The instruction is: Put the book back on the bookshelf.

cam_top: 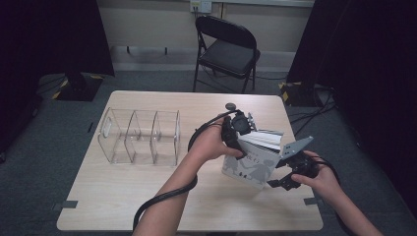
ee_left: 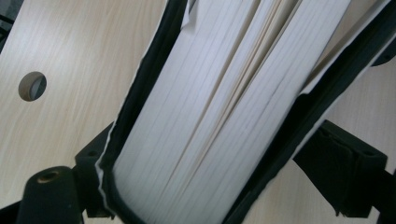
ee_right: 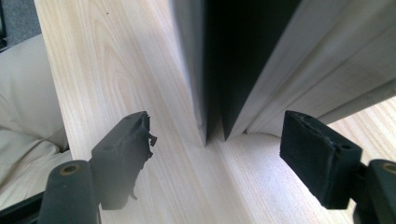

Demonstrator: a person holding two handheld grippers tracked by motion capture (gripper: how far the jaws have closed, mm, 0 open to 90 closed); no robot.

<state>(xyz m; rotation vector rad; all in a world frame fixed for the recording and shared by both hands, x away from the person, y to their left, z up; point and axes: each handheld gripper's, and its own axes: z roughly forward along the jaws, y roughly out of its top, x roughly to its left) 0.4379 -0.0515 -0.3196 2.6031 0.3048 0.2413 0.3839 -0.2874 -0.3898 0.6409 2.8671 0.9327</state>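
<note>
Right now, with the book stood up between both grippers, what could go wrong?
The left gripper clamps the book by its top edge, and the pages fan apart between the jaws, so the book may sag or slide out. The right gripper is open with nothing between its pads; the book's lower corner could slide across the table. The clear organizer stands some way off, so carrying it there invites a drop.

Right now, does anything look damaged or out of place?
Yes. The rubber pad on the right claw looks torn, with ragged bits at its tip. The book leans tilted on the table, pages fanned open.
</note>
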